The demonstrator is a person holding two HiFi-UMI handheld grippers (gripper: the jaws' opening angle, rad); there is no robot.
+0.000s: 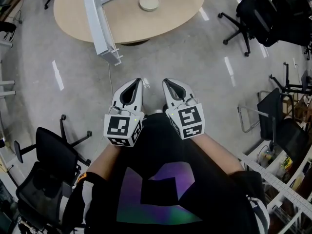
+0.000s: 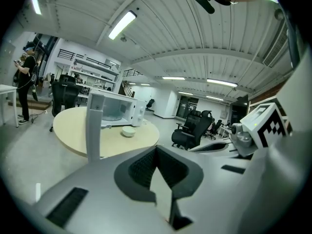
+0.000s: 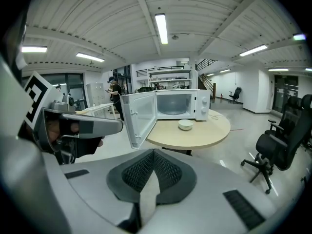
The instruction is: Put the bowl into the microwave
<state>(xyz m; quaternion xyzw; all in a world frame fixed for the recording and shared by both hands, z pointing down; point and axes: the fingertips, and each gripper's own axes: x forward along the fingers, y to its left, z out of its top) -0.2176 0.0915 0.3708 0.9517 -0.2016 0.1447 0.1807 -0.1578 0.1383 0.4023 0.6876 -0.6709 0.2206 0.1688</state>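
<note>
L claw [image 1: 138, 81] closed, empty, R claw [image 1: 165, 81] likewise, bowl [image 1: 149, 3] on table [image 1: 170, 18], well apart

Tabletop: the round beige tabletop [image 1: 165, 23] reads to me as smooth, matt wood-look laminate.
Bowl: the small cream bowl [image 1: 149, 3] is smooth and faintly glossy; I can't tell ceramic from plastic.
Microwave: the white microwave [image 3: 183, 105] has a smooth painted shell, and its open door [image 3: 139, 116] has a shiny clear window.
Grippers: the left gripper [image 1: 136, 83] and right gripper [image 1: 168, 84] wear light grey satin plastic; their pads [image 3: 139, 172] are dark, ribbed and rubbery.
Floor: the grey floor [image 1: 185, 57] is polished concrete, and I see lamp glare on it.
Shirt: the black shirt [image 1: 161, 145] is matt cloth with an iridescent print.
Chair: the black office chair [image 1: 53, 169] has a mesh back.
</note>
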